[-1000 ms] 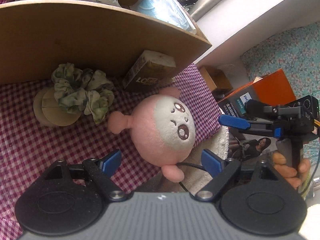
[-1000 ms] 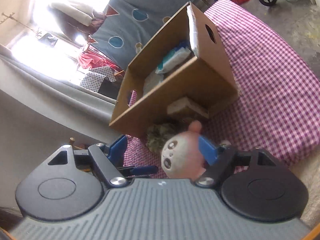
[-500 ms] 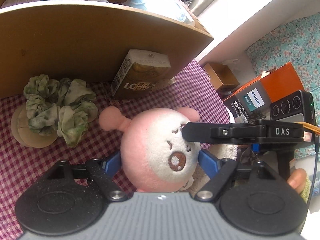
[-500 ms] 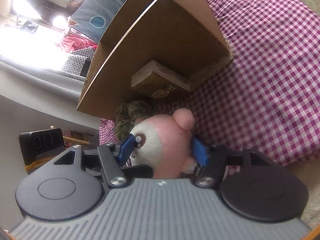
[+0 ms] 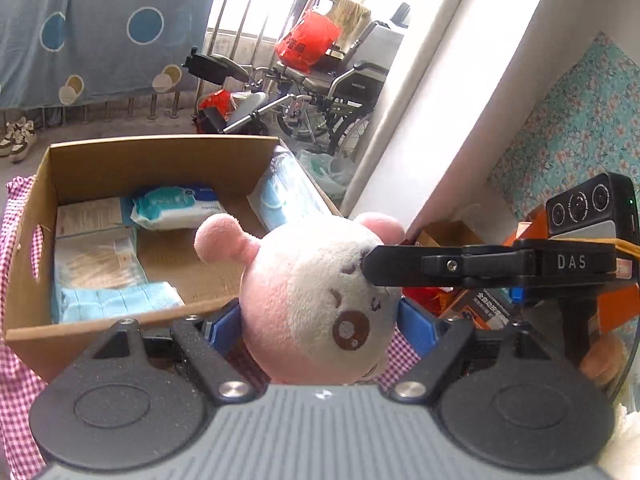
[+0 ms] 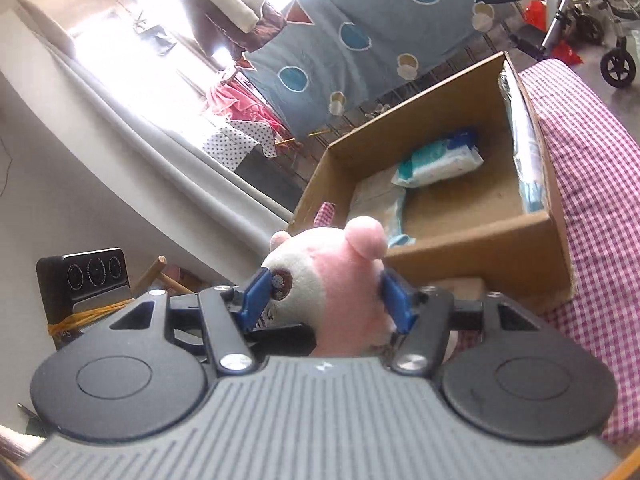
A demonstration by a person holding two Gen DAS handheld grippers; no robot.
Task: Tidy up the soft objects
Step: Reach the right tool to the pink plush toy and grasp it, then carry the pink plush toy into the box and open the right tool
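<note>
A pink and white plush toy [image 5: 320, 304] hangs in the air in front of the open cardboard box [image 5: 120, 148], just above its near rim. My left gripper [image 5: 320, 330] is shut on the toy's sides with its blue pads [image 5: 416, 330]. My right gripper [image 6: 326, 298] is shut on the same toy, one pad on its eye. In the left wrist view a right gripper finger [image 5: 440, 266] comes in from the right and presses the toy's face. The plush toy [image 6: 340, 276] also sits before the cardboard box [image 6: 480, 248] in the right wrist view.
The box holds a wipes pack [image 5: 176, 204], a pack of blue masks [image 5: 288, 196], a folded blue cloth [image 5: 116, 302] and a flat white packet [image 5: 96, 258]. It stands on a pink checked cloth [image 6: 592, 184]. An orange carton [image 5: 616, 308] lies to the right; a wheelchair [image 5: 320, 92] stands behind.
The right gripper closed on the plush, then both grippers lifted it off the checked cloth to box-rim height. The box's inside now shows; the green scrunchie and small carton have left view.
</note>
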